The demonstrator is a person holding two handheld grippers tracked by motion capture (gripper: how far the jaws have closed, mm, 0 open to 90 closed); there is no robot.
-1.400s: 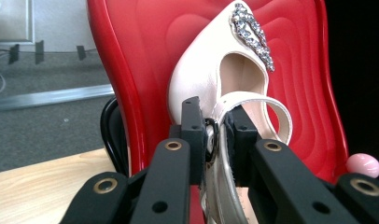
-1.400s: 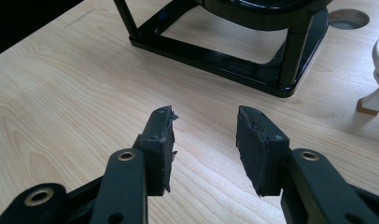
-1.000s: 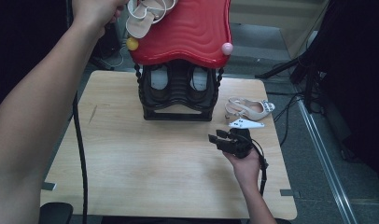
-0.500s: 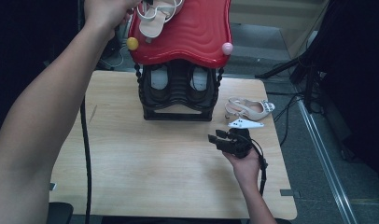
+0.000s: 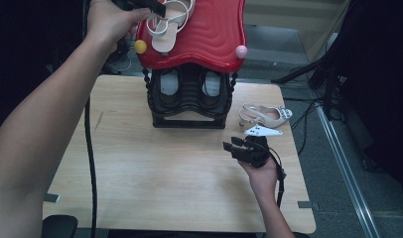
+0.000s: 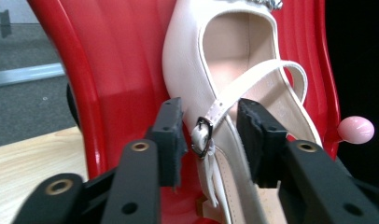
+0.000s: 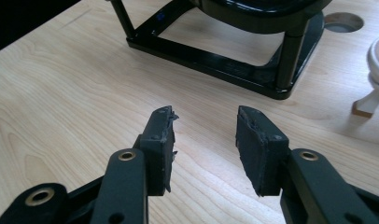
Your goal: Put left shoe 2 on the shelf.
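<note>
A cream strappy sandal (image 5: 167, 25) lies on the red wavy top (image 5: 209, 34) of a black shoe rack (image 5: 189, 99). My left gripper (image 5: 157, 7) is at its heel end. In the left gripper view the jaws (image 6: 211, 135) stand open on either side of the sandal's (image 6: 225, 60) heel and buckled strap, with slim gaps at both pads. My right gripper (image 5: 233, 147) hovers low over the table, open with nothing in it (image 7: 204, 135), pointing at the rack's base (image 7: 215, 60). A matching sandal (image 5: 264, 116) lies on the table to the right of the rack.
Two dark shoes (image 5: 168, 82) (image 5: 212, 83) sit in the rack's lower shelf. A yellow knob (image 5: 140, 46) and a pink knob (image 5: 241, 51) stick out of the red top's front corners. The wooden table (image 5: 140, 173) spreads in front of the rack. Cables and stands lie on the floor at right.
My left hand carried the sandal rightward and down, and it now rests on the red top. The right gripper has stayed in place.
</note>
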